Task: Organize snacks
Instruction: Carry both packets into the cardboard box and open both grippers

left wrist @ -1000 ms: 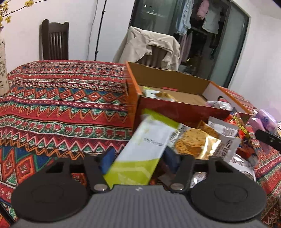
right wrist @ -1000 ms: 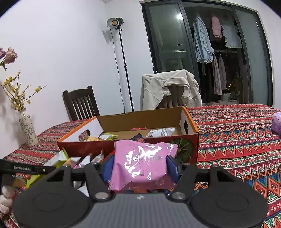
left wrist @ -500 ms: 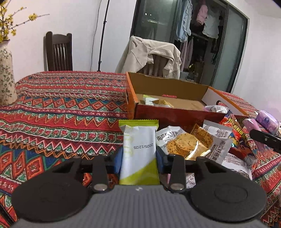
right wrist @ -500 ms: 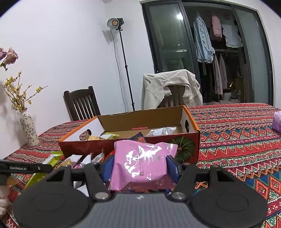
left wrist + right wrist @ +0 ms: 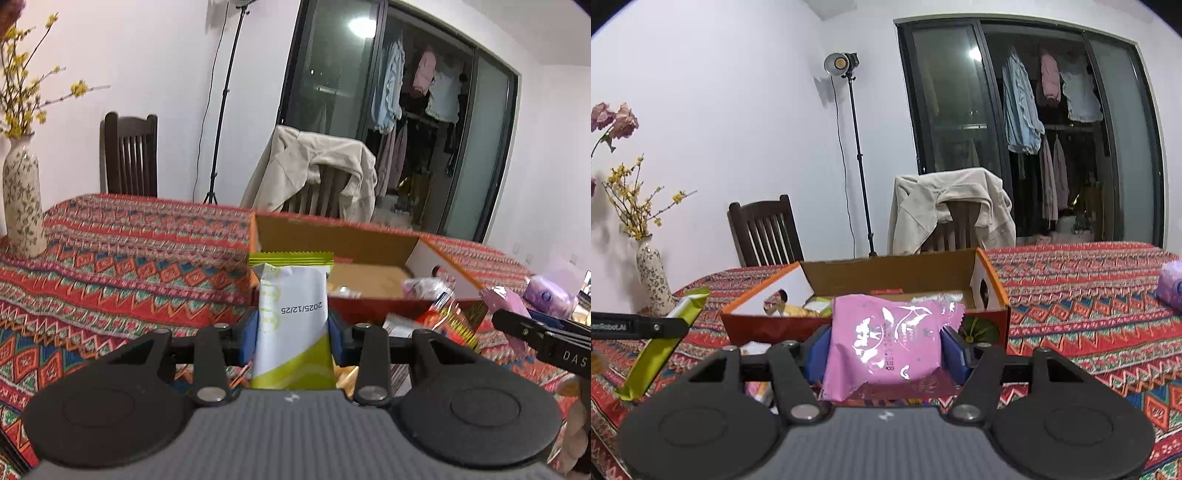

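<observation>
My left gripper is shut on a white and lime-green snack bar, held upright above the table in front of the open orange cardboard box. The same green snack bar shows at the left of the right wrist view. My right gripper is shut on a pink foil snack packet, just before the box, which holds a few packets. The right gripper's arm and pink packet show at the right of the left wrist view.
Loose snack packets lie on the patterned tablecloth in front of the box. A flowered vase stands at the left. Two chairs, one draped with a beige jacket, stand behind the table. A purple pack lies far right.
The left gripper closed on the green bar, straightened it upright and lifted it up from the snack pile toward the box. The right gripper barely moved with its pink packet.
</observation>
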A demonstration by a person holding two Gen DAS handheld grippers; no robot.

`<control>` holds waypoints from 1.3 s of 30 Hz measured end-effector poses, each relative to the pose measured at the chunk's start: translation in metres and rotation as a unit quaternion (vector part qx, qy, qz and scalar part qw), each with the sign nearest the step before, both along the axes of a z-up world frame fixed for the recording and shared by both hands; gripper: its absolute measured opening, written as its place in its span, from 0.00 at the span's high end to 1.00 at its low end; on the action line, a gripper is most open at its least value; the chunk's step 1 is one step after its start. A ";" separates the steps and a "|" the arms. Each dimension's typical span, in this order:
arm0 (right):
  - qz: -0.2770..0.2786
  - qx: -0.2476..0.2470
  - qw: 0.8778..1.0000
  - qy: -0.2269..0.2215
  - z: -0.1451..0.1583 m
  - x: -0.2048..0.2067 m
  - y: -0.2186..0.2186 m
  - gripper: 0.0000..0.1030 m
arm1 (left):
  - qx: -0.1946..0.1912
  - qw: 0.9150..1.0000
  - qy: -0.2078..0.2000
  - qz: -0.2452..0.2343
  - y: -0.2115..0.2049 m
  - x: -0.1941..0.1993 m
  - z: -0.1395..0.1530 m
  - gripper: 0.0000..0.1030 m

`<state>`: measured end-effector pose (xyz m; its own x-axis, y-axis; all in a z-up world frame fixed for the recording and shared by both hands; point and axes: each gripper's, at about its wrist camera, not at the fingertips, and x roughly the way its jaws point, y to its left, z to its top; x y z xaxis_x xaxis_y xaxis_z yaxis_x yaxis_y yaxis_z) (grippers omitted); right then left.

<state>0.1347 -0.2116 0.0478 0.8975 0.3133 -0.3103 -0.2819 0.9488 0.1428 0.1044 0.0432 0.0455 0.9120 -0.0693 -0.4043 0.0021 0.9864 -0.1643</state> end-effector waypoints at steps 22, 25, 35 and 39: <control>-0.037 -0.023 0.999 -0.014 0.046 0.098 0.020 0.40 | -0.004 0.999 -0.030 0.020 -0.048 0.097 0.043 0.62; -0.045 -0.021 0.999 -0.010 0.043 0.115 0.020 0.40 | -0.002 0.999 -0.028 0.025 -0.051 0.114 0.041 0.62; -0.045 -0.009 0.999 0.006 0.017 0.142 0.011 0.40 | 0.006 0.999 -0.001 0.037 -0.048 0.153 0.013 0.62; -0.043 -0.021 0.999 0.014 0.012 0.146 0.015 0.40 | 0.007 0.999 0.005 0.042 -0.042 0.155 0.004 0.62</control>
